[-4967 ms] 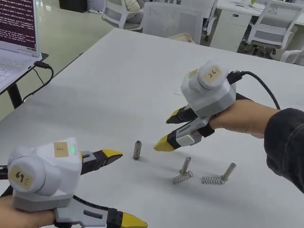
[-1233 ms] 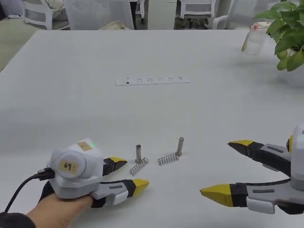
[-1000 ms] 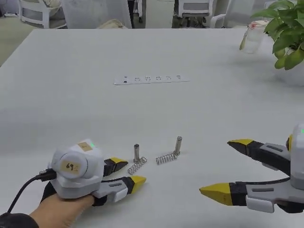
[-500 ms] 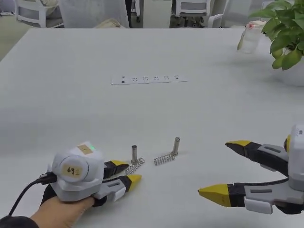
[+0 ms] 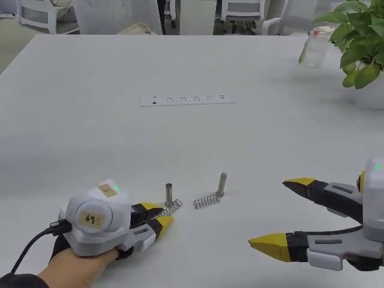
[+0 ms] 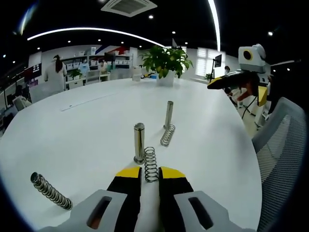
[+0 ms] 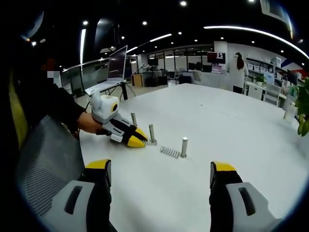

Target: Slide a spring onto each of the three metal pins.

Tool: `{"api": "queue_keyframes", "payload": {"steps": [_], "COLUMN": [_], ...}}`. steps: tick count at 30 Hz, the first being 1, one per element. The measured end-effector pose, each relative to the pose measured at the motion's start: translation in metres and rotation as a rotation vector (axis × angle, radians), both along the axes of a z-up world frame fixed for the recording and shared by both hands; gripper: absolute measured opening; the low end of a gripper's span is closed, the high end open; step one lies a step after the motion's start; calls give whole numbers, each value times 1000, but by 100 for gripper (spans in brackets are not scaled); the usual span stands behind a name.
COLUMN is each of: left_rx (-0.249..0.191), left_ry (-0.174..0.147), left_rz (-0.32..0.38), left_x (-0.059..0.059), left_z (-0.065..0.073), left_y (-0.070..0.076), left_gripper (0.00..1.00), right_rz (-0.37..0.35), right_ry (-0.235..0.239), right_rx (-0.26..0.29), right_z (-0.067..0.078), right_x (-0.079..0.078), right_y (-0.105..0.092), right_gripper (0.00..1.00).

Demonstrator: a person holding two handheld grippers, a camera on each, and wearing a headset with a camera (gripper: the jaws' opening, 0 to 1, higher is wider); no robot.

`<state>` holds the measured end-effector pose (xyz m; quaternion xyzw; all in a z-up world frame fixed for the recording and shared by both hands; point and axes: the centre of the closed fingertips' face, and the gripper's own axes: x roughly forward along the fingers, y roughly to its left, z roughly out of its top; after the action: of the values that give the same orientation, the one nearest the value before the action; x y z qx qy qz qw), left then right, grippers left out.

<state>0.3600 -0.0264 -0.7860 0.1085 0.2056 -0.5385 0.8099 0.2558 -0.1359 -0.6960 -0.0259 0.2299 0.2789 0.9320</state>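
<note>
Spring [image 6: 151,164] pickup beside its pin [image 6: 139,142]
Left gripper [image 6: 150,173] pinches the spring's near end on the table [image 6: 217,145]; lift, align the bore over the upright pin just beside it, then lower. Right gripper [image 5: 277,212] hangs wide open.

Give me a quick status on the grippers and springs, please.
Left gripper pinching steel coil spring beside upright silver metal pin. Right gripper open. Nothing blocking.
</note>
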Motion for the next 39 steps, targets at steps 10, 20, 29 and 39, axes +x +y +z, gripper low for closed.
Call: {"api": "queue_keyframes", "payload": {"steps": [10,20,29,39], "left_rx": [15,29,13,-6], "left_ry": [-12,7,11,-7], "left_rz": [-25,-50,-96,-123], "left_x": [-2,-12,-25,-33], "left_z": [0,3,14,29], "left_y": [3,15,17,23], "left_gripper": [3,3,3,3], "right_rz": [1,11,24,49], "right_ry": [-4,-9,-5,-3], "right_rx": [-2,0,-1,-2], "right_z": [2,5,4,5], "right_x": [0,-1,-1,1], "right_y": [1,6,9,16], "right_gripper": [82,81,79,78]}}
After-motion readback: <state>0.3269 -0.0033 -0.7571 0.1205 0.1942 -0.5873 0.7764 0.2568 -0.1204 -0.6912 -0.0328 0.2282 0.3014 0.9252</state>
